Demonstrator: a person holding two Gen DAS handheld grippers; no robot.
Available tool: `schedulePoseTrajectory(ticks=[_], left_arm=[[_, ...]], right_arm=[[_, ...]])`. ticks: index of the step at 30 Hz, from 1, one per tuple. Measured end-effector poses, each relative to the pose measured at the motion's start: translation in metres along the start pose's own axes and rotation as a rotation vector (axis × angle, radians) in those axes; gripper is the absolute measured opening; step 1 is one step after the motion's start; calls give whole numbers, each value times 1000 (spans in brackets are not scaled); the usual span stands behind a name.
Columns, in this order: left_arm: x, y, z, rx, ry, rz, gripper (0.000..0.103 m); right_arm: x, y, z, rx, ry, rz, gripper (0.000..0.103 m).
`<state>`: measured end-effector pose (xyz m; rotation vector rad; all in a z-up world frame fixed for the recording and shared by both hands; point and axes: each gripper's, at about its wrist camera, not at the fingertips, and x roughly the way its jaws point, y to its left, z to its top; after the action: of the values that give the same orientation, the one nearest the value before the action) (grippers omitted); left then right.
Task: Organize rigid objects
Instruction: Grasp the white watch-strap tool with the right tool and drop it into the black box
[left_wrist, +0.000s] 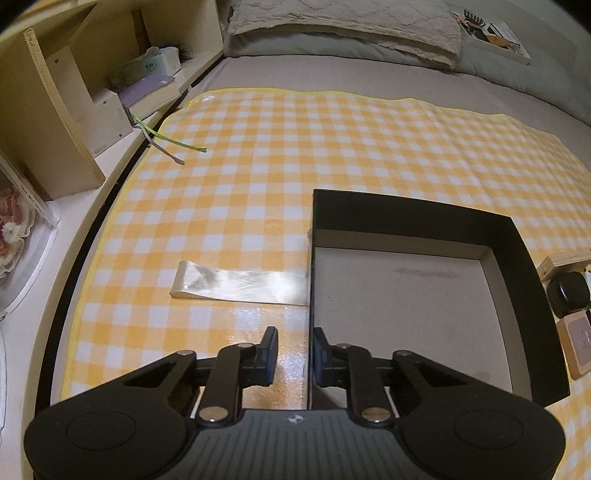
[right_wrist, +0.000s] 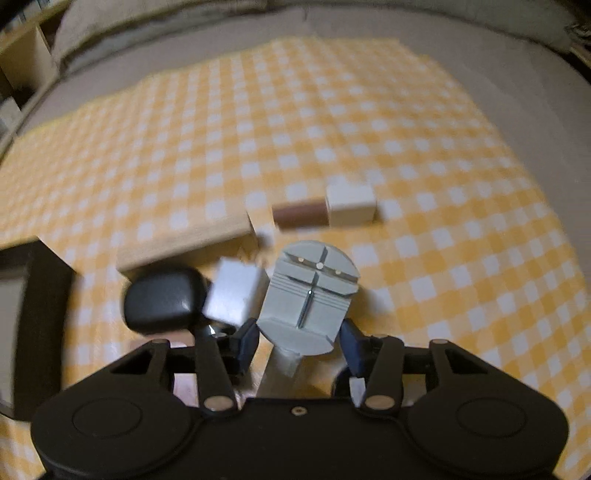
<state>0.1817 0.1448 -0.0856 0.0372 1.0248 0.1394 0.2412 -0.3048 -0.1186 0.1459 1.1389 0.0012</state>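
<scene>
Left gripper (left_wrist: 295, 354) down at the near-left corner of the black box (left_wrist: 532, 295). Fingers nearly together, astride the box's left wall w/ a sliver of checked cloth (left_wrist: 258, 147) showing in the gap, so not clamped, nothing grasped. Box sits on the cloth on the bed (left_wrist: 332, 70), w/ a clear plastic bag (left_wrist: 240, 282) flat against its left side.

Right gripper (right_wrist: 298, 339) fingers clenched on the grey tool (right_wrist: 310, 295), sharp while everything else is blurred. Just beside it: white cube (right_wrist: 234, 295), black case (right_wrist: 162, 299), wooden block (right_wrist: 184, 240). Brown block (right_wrist: 299, 214) and white block (right_wrist: 351, 205) further toward the cloth's middle.
</scene>
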Motion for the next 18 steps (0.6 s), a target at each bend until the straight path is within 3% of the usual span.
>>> schedulePoseTrajectory(ticks=[3,10,14,18], left_arm=[[-1,-3,0,5,4,-7,12],[-2,-4,-1,6,5,-15,11],[-3,-6,-3,-1,9,-35,11],[-5,-6,-7,4,6,-38,11]], right_arm=[[-19,11,5,-7,-58,55,49],[-61,80,17,-44,-98,316,48],[-70,139,19,-132,-82,428,48],[-59,197,15,-233,-30,465,48]])
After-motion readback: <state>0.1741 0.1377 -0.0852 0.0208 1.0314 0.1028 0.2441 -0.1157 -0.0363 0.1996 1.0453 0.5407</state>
